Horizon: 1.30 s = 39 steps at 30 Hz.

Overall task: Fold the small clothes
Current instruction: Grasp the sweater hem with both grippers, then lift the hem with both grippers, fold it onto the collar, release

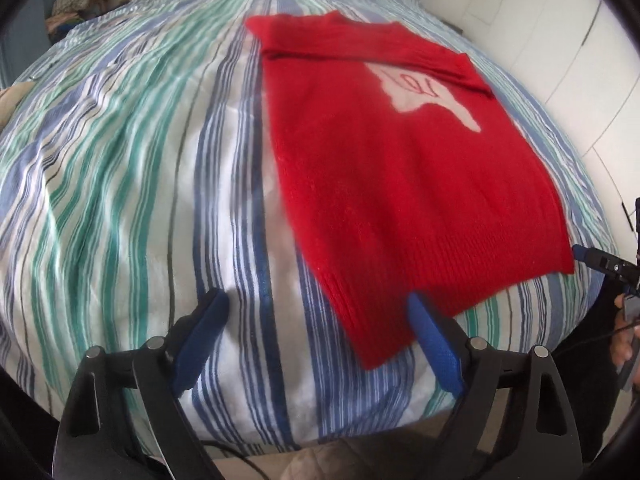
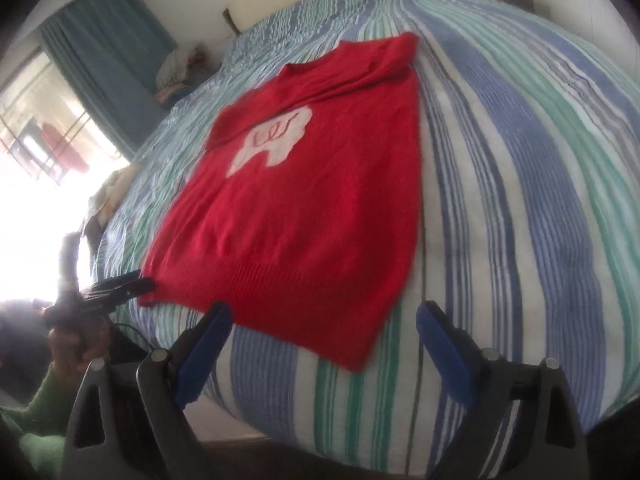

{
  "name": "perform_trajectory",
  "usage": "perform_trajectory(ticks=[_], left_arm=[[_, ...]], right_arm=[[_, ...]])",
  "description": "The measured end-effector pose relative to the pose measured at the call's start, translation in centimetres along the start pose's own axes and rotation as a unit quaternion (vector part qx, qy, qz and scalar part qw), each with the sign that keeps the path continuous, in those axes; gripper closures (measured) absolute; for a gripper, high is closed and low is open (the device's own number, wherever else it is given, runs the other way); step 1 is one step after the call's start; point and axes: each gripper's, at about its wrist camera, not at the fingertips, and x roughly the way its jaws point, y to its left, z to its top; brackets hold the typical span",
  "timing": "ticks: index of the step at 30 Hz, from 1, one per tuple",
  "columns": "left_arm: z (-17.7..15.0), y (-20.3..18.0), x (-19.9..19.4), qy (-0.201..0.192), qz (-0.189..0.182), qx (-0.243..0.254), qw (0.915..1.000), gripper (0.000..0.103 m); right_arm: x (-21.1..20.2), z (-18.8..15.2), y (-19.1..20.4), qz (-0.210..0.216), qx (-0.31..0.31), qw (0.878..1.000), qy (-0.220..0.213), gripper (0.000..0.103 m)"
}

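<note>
One red knitted sweater (image 1: pixel 384 168) lies on one striped bed (image 1: pixel 140 168); two grippers, left (image 1: pixel 316 304) and right (image 2: pixel 324 312); one heap of clothes (image 1: pixel 80 0) at the bed's far corner.

Red sweater (image 2: pixel 304 208) lying flat on the striped bedspread (image 2: pixel 520 168), sleeves folded in. Right gripper (image 2: pixel 324 320) hangs wide open over its near hem corner, nothing gripped.

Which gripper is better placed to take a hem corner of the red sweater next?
Right, narrowly. The right gripper has the sweater hem corner between its open fingers, nearly centred. The left gripper also straddles its corner, but that corner sits hard against one finger. Neither touches the cloth.
</note>
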Motion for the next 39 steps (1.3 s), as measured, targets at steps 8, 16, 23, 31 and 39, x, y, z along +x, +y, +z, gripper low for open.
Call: perform_trajectory(ticks=[8,16,23,31,39], left_arm=[[0.7,0.6,0.2,0.02,-0.064,-0.033,0.9972,0.097],[1.7,1.5,-3.0,0.032,-0.098,-0.069,0.9923,0.101],[7.0,1.9,-3.4,0.09,-0.13,-0.071,0.9849,0.101],[15.7,3.3,-2.8,0.031,-0.132,-0.091,0.9866,0.101],[30.0,4.9,6.2,0.011,-0.108,-0.131,0.9854,0.101]], right_arm=[[2.4,-1.0,-1.7,0.108,0.083,0.991,0.006,0.047],[0.0,-0.7,-0.8,0.067,0.056,0.996,0.01,0.098],[-3.3,4.5,-2.3,0.11,0.098,0.986,-0.084,0.098],[-3.2,11.8,-1.6,0.111,0.073,0.982,-0.133,0.098],[2.5,24.7,-5.7,0.07,0.105,0.978,-0.165,0.098]])
